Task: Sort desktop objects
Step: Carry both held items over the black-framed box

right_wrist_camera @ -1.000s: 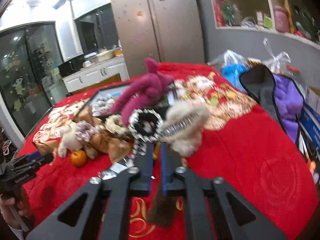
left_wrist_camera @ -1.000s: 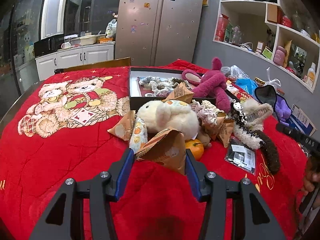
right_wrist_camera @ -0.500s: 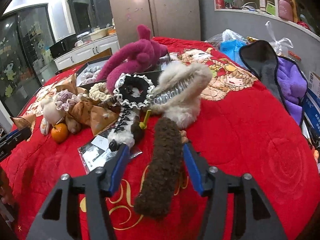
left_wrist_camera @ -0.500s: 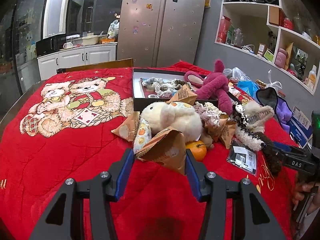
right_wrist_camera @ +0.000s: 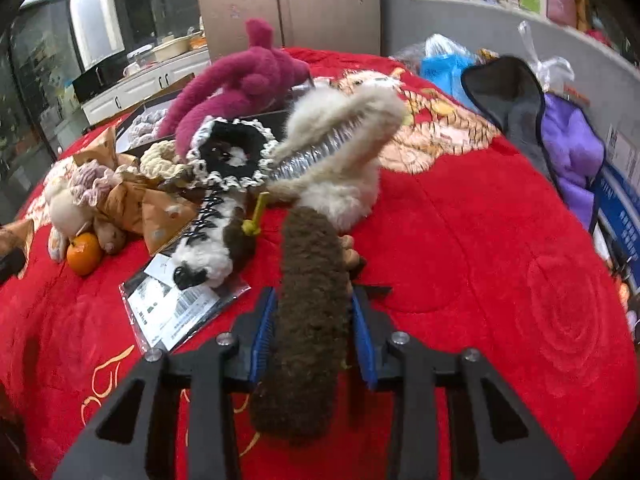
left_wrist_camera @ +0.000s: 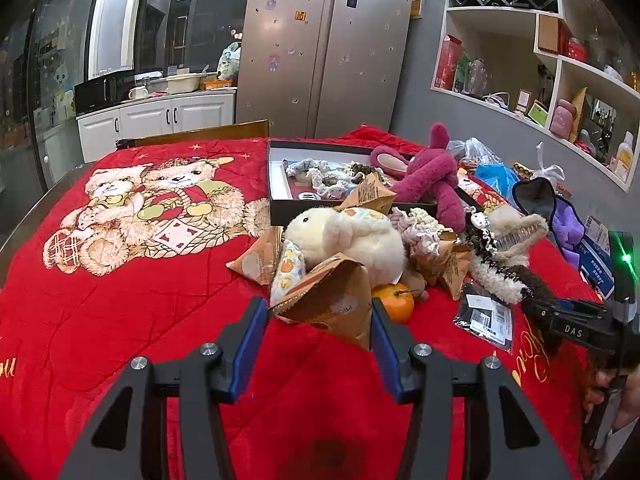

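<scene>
My left gripper point(left_wrist_camera: 320, 308) is shut on a brown paper packet point(left_wrist_camera: 332, 308), whose edges touch both blue pads just above the red blanket. My right gripper point(right_wrist_camera: 314, 300) straddles a long brown fuzzy hair clip point(right_wrist_camera: 308, 320) lying on the blanket. Its jaws are closing, and the pads meet the fur on both sides. In the left wrist view that clip point(left_wrist_camera: 528, 284) lies at the right, with the right gripper's tip on it. A pile of toys and hair accessories sits between the two grippers.
A black box point(left_wrist_camera: 280, 208) holding scrunchies stands behind the pile, with a magenta plush point(left_wrist_camera: 432, 176) draped over it. Nearby are a cream plush rabbit point(left_wrist_camera: 352, 236), an orange point(left_wrist_camera: 394, 300), a beige fuzzy claw clip point(right_wrist_camera: 344, 140), a black scrunchie point(right_wrist_camera: 232, 152) and a labelled plastic bag point(right_wrist_camera: 172, 308).
The right gripper opened from a shut state, dropped down around the brown fuzzy clip and narrowed onto it. The left gripper and its packet stayed put.
</scene>
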